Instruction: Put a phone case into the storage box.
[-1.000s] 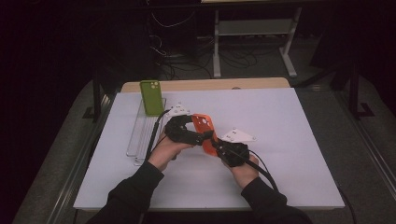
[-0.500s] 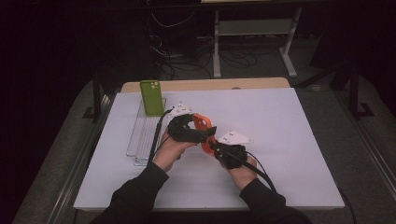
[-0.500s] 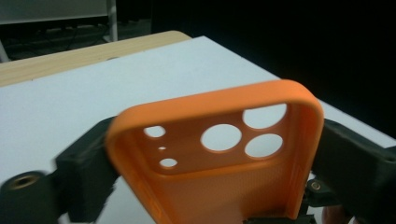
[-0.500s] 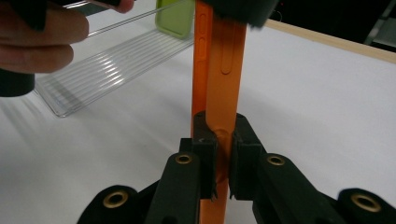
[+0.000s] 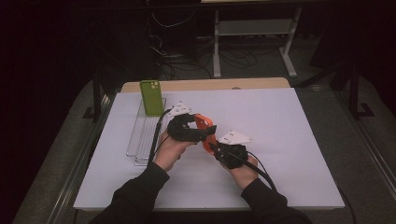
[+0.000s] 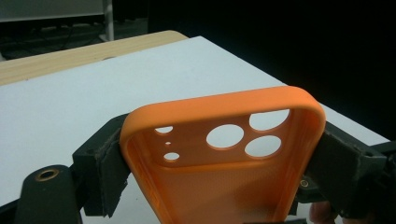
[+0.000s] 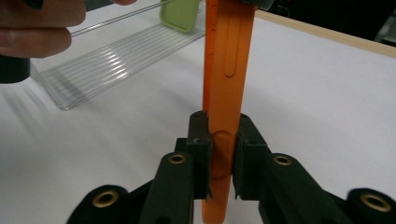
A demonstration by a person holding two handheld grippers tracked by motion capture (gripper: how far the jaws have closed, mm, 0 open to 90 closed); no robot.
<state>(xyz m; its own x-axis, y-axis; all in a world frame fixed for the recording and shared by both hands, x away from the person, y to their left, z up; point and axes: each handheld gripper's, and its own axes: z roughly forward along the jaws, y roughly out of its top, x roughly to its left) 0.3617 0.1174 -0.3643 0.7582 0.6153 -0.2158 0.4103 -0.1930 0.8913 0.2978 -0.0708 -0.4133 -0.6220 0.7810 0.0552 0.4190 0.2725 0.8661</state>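
Counter (image 5: 289,140): white sheet, dark room behind.
Orange phone case (image 5: 204,125): held above the counter between both tools.
Left tool (image 6: 215,163): clamped across the case's camera end.
Right tool (image 7: 220,158): clenched on its edge.
Green phone (image 5: 152,97): upright in clear tray (image 5: 140,140).

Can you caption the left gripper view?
Left gripper's jaws grip an orange phone case by its two sides above a white table.

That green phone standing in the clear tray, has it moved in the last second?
No. The green phone stands at the far end of the clear tray, same spot against the table's wooden edge.
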